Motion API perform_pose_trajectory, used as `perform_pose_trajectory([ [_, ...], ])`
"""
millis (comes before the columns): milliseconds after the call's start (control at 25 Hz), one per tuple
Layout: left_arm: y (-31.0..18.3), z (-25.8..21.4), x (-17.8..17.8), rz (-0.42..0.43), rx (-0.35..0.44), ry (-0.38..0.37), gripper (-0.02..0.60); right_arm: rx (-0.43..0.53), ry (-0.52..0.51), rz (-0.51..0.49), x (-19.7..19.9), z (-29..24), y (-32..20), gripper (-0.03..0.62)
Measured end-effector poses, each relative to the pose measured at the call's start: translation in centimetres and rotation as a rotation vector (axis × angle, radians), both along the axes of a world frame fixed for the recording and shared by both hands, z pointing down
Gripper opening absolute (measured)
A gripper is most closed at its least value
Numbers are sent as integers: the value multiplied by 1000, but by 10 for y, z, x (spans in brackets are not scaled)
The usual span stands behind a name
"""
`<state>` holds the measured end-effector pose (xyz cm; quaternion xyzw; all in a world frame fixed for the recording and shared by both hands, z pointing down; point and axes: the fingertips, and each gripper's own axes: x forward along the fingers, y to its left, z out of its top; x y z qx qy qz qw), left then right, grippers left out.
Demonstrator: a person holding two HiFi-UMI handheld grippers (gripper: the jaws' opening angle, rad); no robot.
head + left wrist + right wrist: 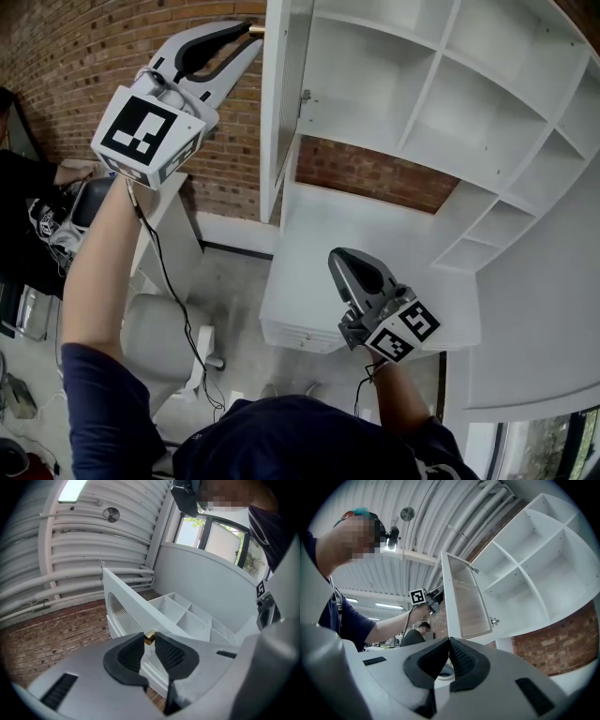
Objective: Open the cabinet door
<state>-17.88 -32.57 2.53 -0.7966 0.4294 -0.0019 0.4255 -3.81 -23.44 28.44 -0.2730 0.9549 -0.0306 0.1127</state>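
The white cabinet door (281, 103) with its ribbed glass panel stands swung out from the cabinet, edge-on in the head view. My left gripper (247, 32) is raised to its outer edge and is shut on the small brass door knob (256, 30). In the left gripper view the knob (149, 637) sits pinched between the black pads, with the door (136, 609) just beyond. My right gripper (343, 260) hangs lower, in front of the white counter, shut with nothing in it. The right gripper view shows the door (466, 597) from the inside, and my left gripper (432, 596) behind its edge.
Open white cabinet shelves (441, 103) fill the upper right. A white counter (309, 281) lies below them, with a brick wall (84, 56) behind. A pale chair (159, 337) stands at lower left, and another person (28, 206) sits at the far left.
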Motion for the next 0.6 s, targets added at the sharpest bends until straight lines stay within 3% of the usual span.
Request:
perform_pose_trajectory([
  [280,0,-3,-15,-28,-1,24,66,2,1,-14,-17,-5,2,25],
  [480,37,21,-14,-25,23,87,14,33,-12,8,-8,13,24,25],
  [600,58,33,-7,8,-2,143,8,31,-6,25,7,13,27,25],
])
